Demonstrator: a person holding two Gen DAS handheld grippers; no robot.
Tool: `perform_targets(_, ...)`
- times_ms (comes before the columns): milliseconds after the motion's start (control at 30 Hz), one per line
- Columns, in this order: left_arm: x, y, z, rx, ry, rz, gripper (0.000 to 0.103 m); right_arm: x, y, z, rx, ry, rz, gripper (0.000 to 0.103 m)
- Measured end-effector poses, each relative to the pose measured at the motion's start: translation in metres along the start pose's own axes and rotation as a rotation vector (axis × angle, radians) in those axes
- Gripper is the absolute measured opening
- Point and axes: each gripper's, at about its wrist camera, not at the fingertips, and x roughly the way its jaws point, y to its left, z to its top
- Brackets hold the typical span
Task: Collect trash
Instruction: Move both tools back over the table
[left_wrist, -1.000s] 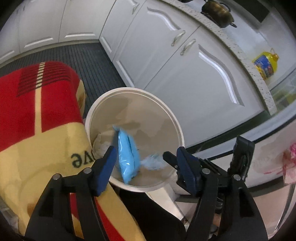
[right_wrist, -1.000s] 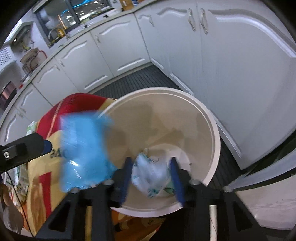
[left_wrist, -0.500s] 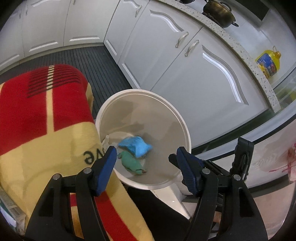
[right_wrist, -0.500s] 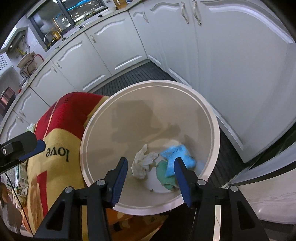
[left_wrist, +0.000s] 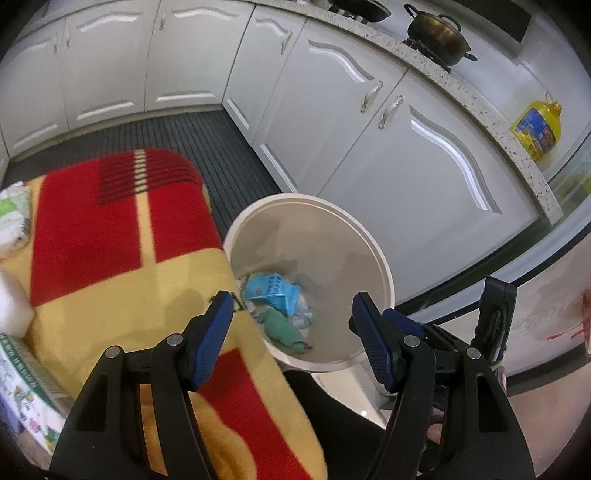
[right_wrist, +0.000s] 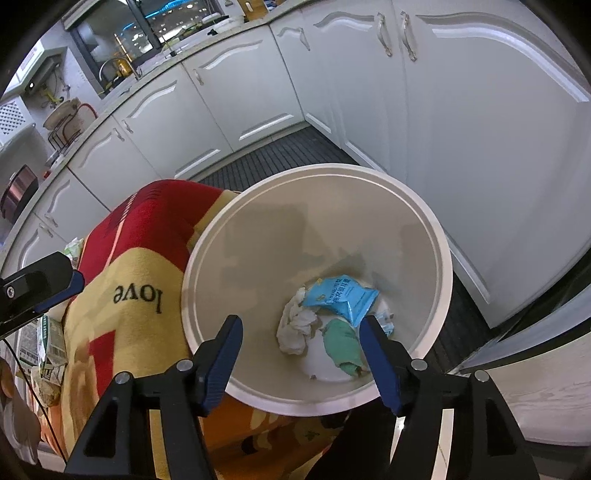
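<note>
A white round trash bin (left_wrist: 373, 254) (right_wrist: 439, 243) stands on the floor beside a red and yellow blanket (left_wrist: 110, 236) (right_wrist: 125, 273). In it lie a blue packet (left_wrist: 271, 290) (right_wrist: 341, 297), a green rag (left_wrist: 282, 326) (right_wrist: 341, 345) and crumpled white paper (right_wrist: 295, 325). My left gripper (left_wrist: 291, 325) is open and empty above the bin's near rim. My right gripper (right_wrist: 301, 347) is open and empty above the bin. The right gripper's body shows at the right of the left wrist view.
White kitchen cabinets (left_wrist: 388, 147) (right_wrist: 461, 129) run behind the bin on a dark slatted floor (left_wrist: 192, 136). A pot (left_wrist: 437, 35) and a yellow oil bottle (left_wrist: 537, 127) stand on the counter. White packets (left_wrist: 13, 218) and printed packaging (right_wrist: 46, 343) lie at the blanket's left edge.
The blue packet dropped from the air into the bin and settled on the trash. The right gripper opened and let go its crumpled paper. Both grippers pulled back from the bin.
</note>
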Motion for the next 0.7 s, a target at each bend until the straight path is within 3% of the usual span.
perform_targets(367,-0.054,0.014,-0.022,0.016,-0.097,0.069,0.066,-0.029,0.036,-0.004,-0.053,-0.039,0.033,0.067)
perform_targets(700,-0.113,0.058,-0.058,-0.03,-0.134,0.132,0.066,-0.043,0.096,-0.019,-0.138,-0.046,0.105,0.072)
